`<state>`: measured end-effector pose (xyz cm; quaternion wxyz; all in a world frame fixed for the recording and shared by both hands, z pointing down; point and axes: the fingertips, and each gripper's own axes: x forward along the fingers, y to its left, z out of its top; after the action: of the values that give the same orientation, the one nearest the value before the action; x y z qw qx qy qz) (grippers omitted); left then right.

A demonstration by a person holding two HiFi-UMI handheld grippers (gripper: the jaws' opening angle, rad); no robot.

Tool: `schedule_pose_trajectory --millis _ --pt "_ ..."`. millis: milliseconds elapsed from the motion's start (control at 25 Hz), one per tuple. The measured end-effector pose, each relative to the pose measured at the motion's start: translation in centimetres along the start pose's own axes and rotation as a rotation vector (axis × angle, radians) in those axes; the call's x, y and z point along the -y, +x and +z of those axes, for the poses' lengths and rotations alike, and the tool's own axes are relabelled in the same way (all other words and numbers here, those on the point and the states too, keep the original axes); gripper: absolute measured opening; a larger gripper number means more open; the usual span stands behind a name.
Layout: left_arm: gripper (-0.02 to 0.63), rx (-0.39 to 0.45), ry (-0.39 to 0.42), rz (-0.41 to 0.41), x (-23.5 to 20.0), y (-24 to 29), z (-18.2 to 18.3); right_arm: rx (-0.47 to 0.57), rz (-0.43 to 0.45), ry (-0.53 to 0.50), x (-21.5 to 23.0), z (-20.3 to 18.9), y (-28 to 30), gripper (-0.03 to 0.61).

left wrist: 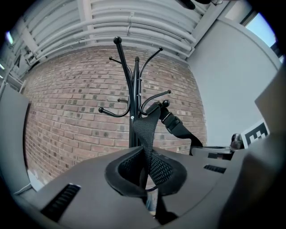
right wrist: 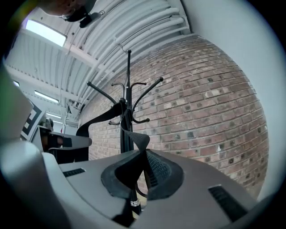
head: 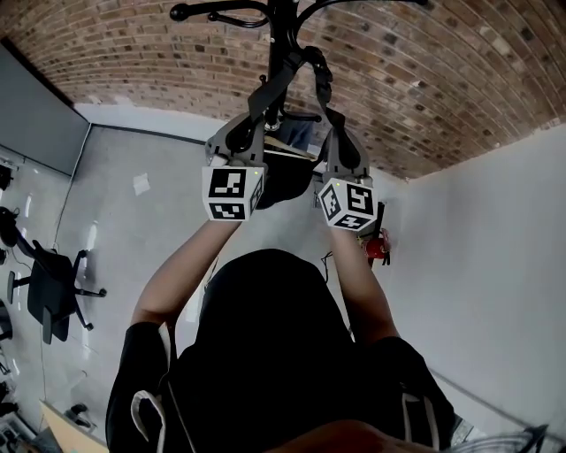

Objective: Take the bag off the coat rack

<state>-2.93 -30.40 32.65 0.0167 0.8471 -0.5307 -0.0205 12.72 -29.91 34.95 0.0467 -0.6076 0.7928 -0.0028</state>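
Note:
The black coat rack (head: 281,26) stands against the brick wall. Its curved hooks show in the left gripper view around the pole (left wrist: 135,89) and in the right gripper view (right wrist: 128,112). A black bag (head: 285,177) hangs between my raised grippers. Its webbing strap (left wrist: 149,129) loops over a lower hook (left wrist: 164,103). My left gripper (head: 265,95) is shut on the strap, which is pinched between its pads (left wrist: 146,176). My right gripper (head: 329,102) is shut on the other run of the strap (right wrist: 136,141), also at its pads (right wrist: 142,174).
A brick wall (head: 424,80) stands behind the rack and a white wall (head: 478,248) to the right. A black office chair (head: 49,292) is on the grey floor at left. A small red object (head: 378,246) sits low by the white wall.

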Motion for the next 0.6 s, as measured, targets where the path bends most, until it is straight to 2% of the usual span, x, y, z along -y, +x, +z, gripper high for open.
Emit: schedule_pose_trajectory --millis 320,600 --pt "0.02 0.095 -0.045 -0.049 1.5 -2.2 4.4 0.115 -0.043 0.049 0.9 5.3 -3.8 0.022" --pt "0.02 0.177 -0.04 -0.032 1.0 -4.3 7.1 0.19 -0.083 0.072 1.5 8.2 -7.2 0.022"
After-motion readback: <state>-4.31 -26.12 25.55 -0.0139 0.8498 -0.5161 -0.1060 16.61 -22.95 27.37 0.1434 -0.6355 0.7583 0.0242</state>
